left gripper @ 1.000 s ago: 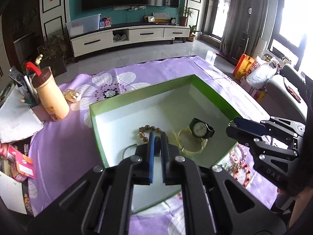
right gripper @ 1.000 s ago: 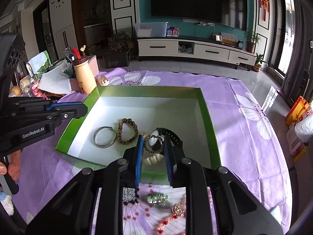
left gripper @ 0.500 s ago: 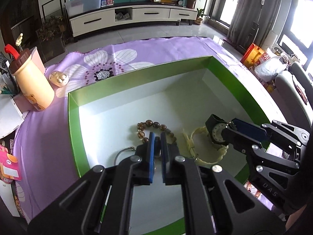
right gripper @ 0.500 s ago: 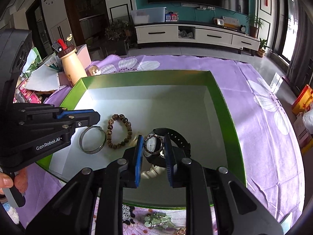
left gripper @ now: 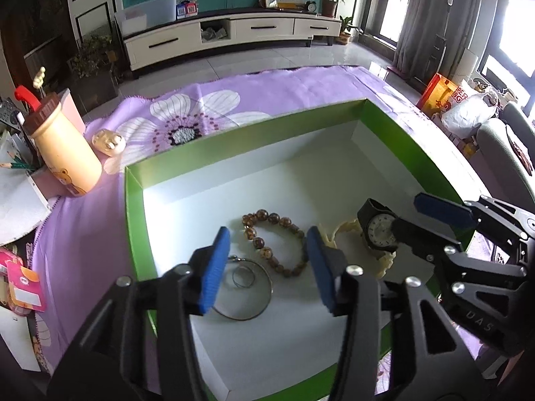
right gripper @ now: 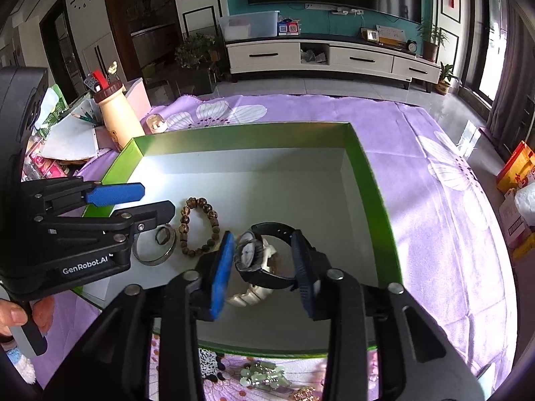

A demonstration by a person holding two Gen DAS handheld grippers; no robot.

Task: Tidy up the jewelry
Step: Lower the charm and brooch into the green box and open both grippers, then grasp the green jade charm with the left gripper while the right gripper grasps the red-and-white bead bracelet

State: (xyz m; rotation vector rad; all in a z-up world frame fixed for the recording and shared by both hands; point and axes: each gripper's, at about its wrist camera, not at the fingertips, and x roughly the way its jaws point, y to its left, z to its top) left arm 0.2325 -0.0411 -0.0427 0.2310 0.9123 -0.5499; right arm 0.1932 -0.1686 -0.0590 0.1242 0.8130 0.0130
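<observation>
1. Both grippers have opened since half a second ago: the left gripper [left gripper: 267, 260] spread wide and empty over the small ring [left gripper: 243, 275], seemingly just released inside the silver bangle [left gripper: 249, 287].
2. The right gripper [right gripper: 262, 267], jaws wide, straddles the freed black watch [right gripper: 257, 254], lying at five o'clock in the green box [right gripper: 378, 207].

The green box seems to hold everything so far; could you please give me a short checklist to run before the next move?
1. Left gripper open and empty: ok.
2. Right gripper open: ok.
3. Watch released: cannot tell; it sits between the open jaws, on the white bracelet.
4. Bead bracelet, metal bangle and small ring lie inside the green box: ok.
5. All jewelry boxed: not ok; pieces remain on the cloth.
</observation>
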